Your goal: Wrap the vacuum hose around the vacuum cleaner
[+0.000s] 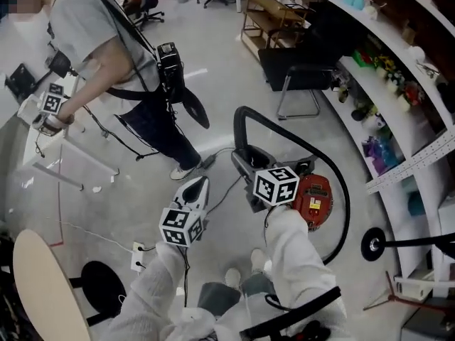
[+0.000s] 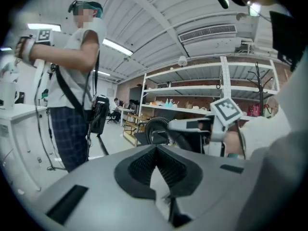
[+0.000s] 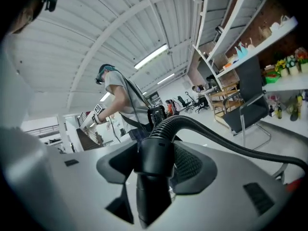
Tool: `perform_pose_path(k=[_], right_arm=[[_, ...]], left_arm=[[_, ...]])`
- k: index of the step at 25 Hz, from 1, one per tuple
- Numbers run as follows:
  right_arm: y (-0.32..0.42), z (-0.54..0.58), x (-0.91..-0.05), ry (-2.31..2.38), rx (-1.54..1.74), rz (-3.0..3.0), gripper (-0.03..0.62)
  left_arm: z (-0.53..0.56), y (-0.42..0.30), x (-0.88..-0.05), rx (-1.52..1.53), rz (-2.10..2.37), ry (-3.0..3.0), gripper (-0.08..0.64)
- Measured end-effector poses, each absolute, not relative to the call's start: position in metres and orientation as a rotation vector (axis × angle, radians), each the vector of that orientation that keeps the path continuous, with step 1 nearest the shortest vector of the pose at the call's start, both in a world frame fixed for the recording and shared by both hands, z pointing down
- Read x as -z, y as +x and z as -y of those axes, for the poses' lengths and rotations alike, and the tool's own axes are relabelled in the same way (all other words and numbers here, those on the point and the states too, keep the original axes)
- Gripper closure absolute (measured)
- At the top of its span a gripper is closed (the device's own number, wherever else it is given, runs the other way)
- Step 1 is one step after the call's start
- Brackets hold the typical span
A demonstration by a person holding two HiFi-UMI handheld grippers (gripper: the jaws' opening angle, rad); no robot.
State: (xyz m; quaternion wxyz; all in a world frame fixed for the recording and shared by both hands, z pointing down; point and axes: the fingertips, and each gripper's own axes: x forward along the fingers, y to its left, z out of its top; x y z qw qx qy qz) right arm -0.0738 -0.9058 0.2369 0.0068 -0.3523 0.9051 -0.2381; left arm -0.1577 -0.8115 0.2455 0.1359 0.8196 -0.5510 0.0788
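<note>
The red vacuum cleaner sits on the floor just right of my right hand. Its black hose arcs up from my right gripper, swings right and curves down past the cleaner. In the right gripper view, the right gripper is shut on the hose's black cuff, and the ribbed hose runs off to the right. My left gripper hangs left of the cleaner, jaws together and holding nothing. In the left gripper view, the left gripper points toward the hose and my right hand.
Another person stands at the upper left beside a white table. A black chair and curved shelves lie to the right. A black stand base, a white power strip and a round beige tabletop are nearby.
</note>
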Motion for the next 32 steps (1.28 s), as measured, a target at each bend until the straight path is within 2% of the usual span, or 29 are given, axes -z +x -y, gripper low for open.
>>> perform_pose_path(k=[6,12,17,23,32], right_arm=[[-0.049,0.949,-0.237,-1.234,0.691,-2.755,0.355],[0.016,1.014,-0.235,-1.348,0.775,-2.674,0.355],[-0.010,1.004,-0.260,-1.152,0.890,-2.768,0.354],[-0.066,0.916,-0.304,-0.960,1.024,-2.914,0.354],[-0.090,0.673,-0.369,-0.839,1.210,-3.095,0.354]], left_arm=[[0.790,-0.194,-0.295,-0.247,1.591,2.279,0.558],[0.880,-0.145,-0.251,-0.164,1.579,2.380,0.558],[0.958,-0.103,-0.215,-0.099,1.581,2.468,0.558],[0.937,-0.099,-0.224,-0.083,1.553,2.463,0.558],[0.769,-0.111,-0.253,-0.171,1.490,2.439,0.558]])
